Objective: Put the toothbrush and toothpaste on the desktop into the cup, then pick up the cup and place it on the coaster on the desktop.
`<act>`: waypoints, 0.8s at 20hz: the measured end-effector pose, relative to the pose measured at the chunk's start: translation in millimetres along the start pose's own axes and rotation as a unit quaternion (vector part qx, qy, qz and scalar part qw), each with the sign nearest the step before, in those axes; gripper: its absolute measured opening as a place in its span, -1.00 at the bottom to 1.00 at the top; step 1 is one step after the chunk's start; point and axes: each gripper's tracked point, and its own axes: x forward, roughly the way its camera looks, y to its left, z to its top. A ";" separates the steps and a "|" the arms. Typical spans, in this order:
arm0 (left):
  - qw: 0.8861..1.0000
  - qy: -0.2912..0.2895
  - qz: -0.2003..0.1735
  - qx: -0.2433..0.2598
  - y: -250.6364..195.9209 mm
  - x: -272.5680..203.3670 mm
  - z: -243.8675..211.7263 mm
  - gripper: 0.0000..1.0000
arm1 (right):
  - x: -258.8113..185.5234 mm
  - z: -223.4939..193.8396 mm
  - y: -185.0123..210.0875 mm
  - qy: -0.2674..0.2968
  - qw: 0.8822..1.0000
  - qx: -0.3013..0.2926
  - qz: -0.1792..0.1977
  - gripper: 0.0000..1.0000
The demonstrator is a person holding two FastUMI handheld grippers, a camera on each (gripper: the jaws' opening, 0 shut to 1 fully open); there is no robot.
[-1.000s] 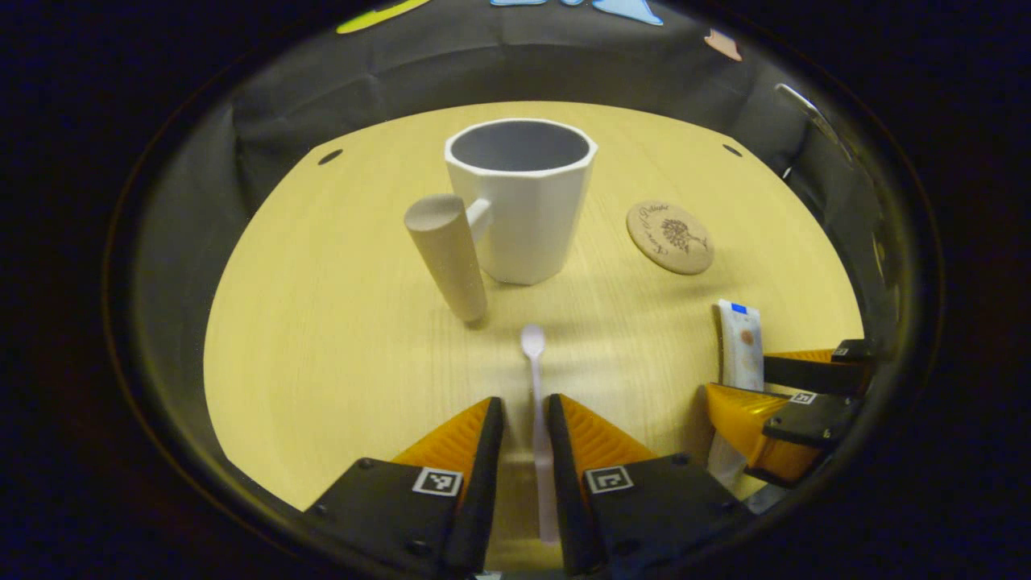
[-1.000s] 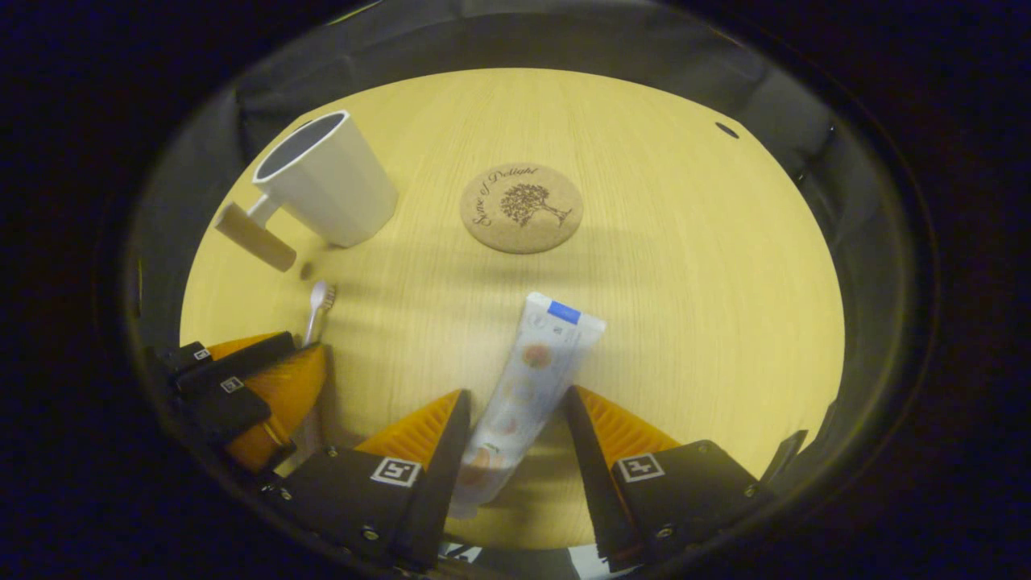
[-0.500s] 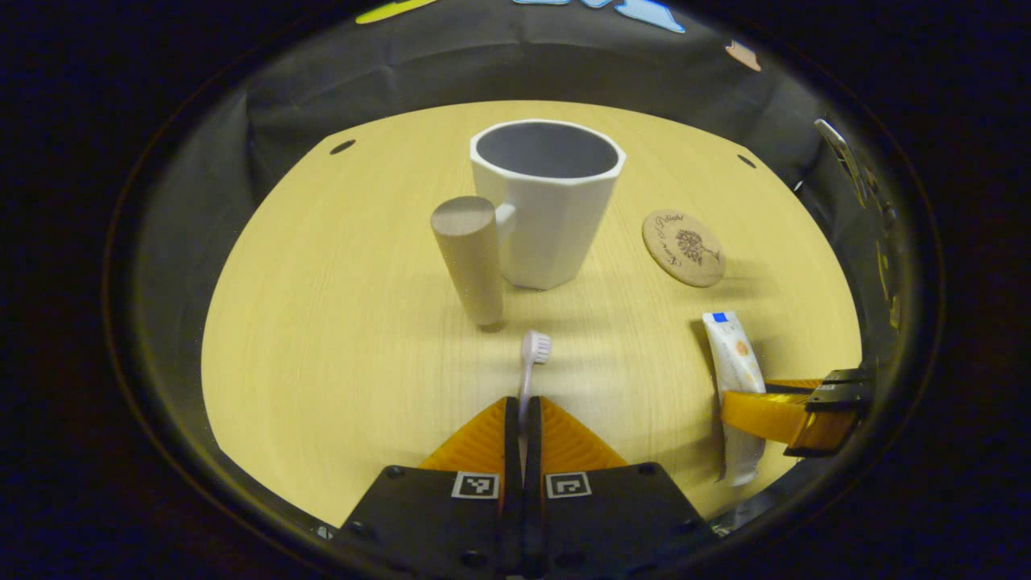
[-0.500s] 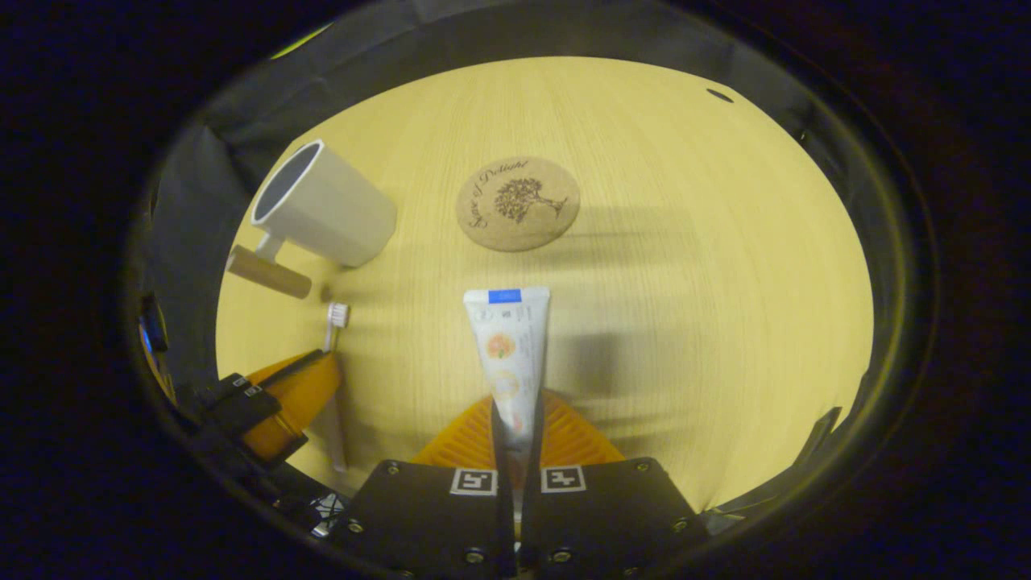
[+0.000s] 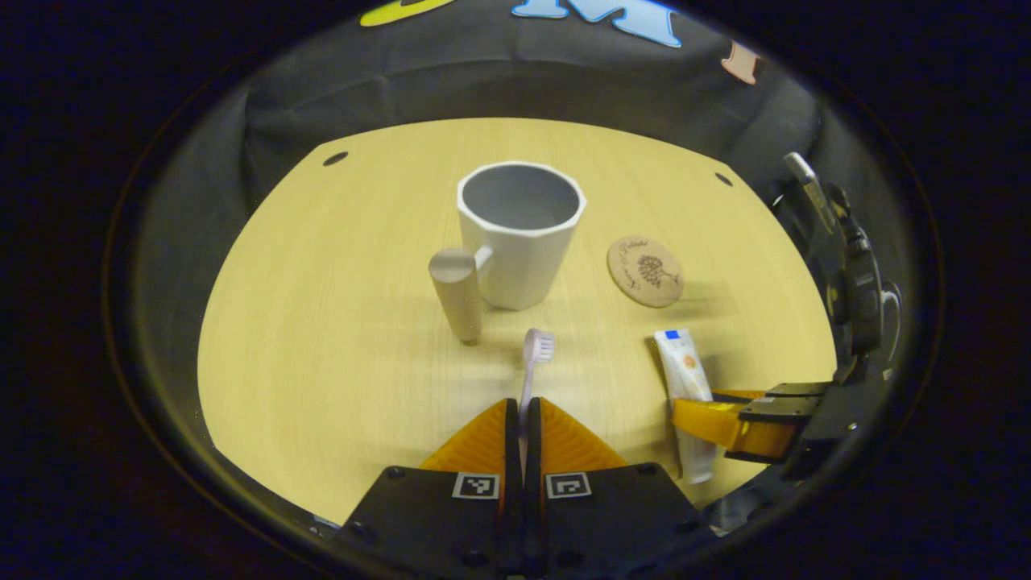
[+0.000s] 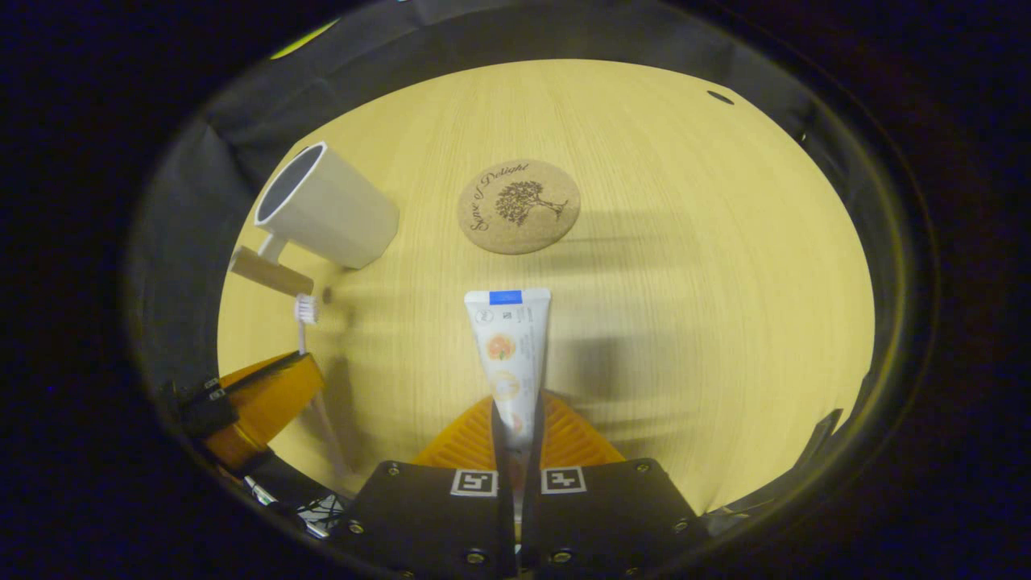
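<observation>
My left gripper (image 5: pixel 522 415) is clamped on the toothbrush (image 5: pixel 535 354); both fingers press its handle, and the bristled head projects forward past my fingertips, clear of the desktop (image 5: pixel 322 354). Directly ahead of these jaws stands the cup (image 5: pixel 519 234), upright and open, its wooden handle (image 5: pixel 457 294) nearest to me. The coaster (image 5: pixel 644 271) lies ahead and to the right of the jaws, apart from the cup. My right gripper (image 6: pixel 515 419) is clamped on the toothpaste (image 6: pixel 509 350); the tube runs straight forward from the closed fingers, crimped end foremost. Ahead of those jaws lies the coaster (image 6: pixel 519 206), bare; the cup (image 6: pixel 326 208) stands ahead to the left.
</observation>
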 end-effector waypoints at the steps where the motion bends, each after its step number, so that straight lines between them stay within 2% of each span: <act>1: 1.000 -0.008 -0.006 -0.001 -4.1 -8.8 7.3 -0.87 | -0.5 0.0 0.0 -0.001 1.000 0.000 0.000 -0.89; 9: 0.995 -0.088 -0.035 -0.007 -23.4 -72.1 81.1 -0.87 | 0.3 0.7 -0.3 -0.002 1.000 0.000 0.005 -0.89; 16: 0.987 -0.155 -0.049 -0.004 -22.5 -93.4 164.4 -0.87 | 0.7 1.0 -0.1 -0.003 1.000 0.000 0.008 -0.89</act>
